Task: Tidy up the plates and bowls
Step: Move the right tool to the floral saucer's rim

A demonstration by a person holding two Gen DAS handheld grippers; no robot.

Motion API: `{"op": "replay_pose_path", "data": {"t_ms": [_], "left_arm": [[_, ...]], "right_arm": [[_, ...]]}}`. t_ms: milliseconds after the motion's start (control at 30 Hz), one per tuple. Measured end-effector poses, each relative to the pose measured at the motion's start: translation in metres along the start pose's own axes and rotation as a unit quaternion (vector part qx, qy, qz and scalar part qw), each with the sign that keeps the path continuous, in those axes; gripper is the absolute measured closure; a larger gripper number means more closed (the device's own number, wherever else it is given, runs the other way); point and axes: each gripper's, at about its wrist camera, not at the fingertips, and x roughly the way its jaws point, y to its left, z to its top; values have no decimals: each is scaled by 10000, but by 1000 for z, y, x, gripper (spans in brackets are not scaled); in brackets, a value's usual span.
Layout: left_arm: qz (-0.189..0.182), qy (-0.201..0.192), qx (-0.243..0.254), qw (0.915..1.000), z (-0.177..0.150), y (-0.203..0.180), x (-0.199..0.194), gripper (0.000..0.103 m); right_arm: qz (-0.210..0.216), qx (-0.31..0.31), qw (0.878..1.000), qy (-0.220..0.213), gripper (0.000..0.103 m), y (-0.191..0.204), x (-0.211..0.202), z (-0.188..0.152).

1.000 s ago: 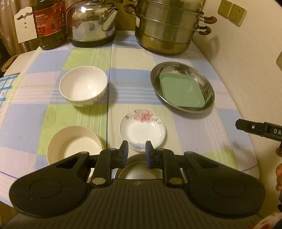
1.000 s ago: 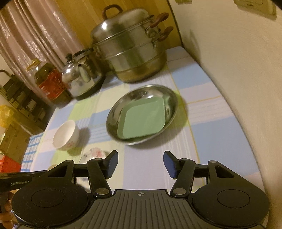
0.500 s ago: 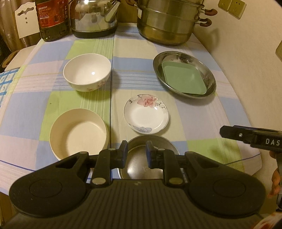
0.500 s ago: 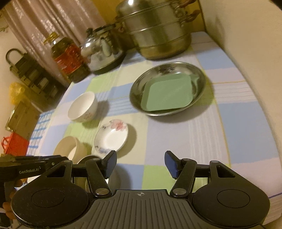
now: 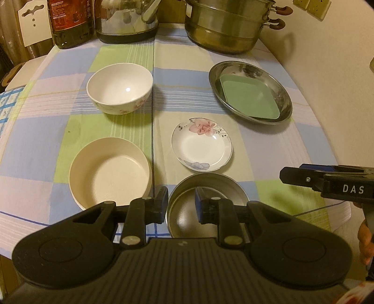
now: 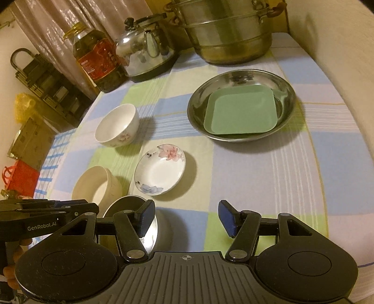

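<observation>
On the checked tablecloth (image 5: 268, 149) stand a white floral bowl (image 5: 119, 93), a cream bowl (image 5: 109, 175), a small floral plate (image 5: 202, 145) and a steel bowl (image 5: 205, 205) nearest me. A green square plate (image 5: 250, 95) lies in a steel dish (image 5: 286, 100) at the right. My left gripper (image 5: 181, 201) hangs over the steel bowl's left rim with a narrow gap between its jaws, gripping nothing. My right gripper (image 6: 187, 217) is open and empty over bare cloth, just right of the steel bowl (image 6: 131, 205). It enters the left wrist view at the right edge (image 5: 287, 175).
A steamer pot (image 5: 231, 25), a kettle (image 5: 126, 21) and an oil bottle (image 5: 70, 21) line the table's far end. A wall (image 5: 339, 70) runs along the right side. The table's near edge is just below both grippers. A hand holds the left gripper (image 6: 91, 208).
Both views have pulled back toward the table's near edge, bringing the steel bowl fully into sight under the left gripper. The right gripper has swung left, further into the left wrist view.
</observation>
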Motion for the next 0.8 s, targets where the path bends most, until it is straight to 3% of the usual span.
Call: {"op": "replay_pose_path", "data": {"t_ms": [800], "left_arm": [[-151,-111,7,9998,21,6,22,82]], "right_arm": [[-130,-15,9998,116,43,12,25,9]]}}
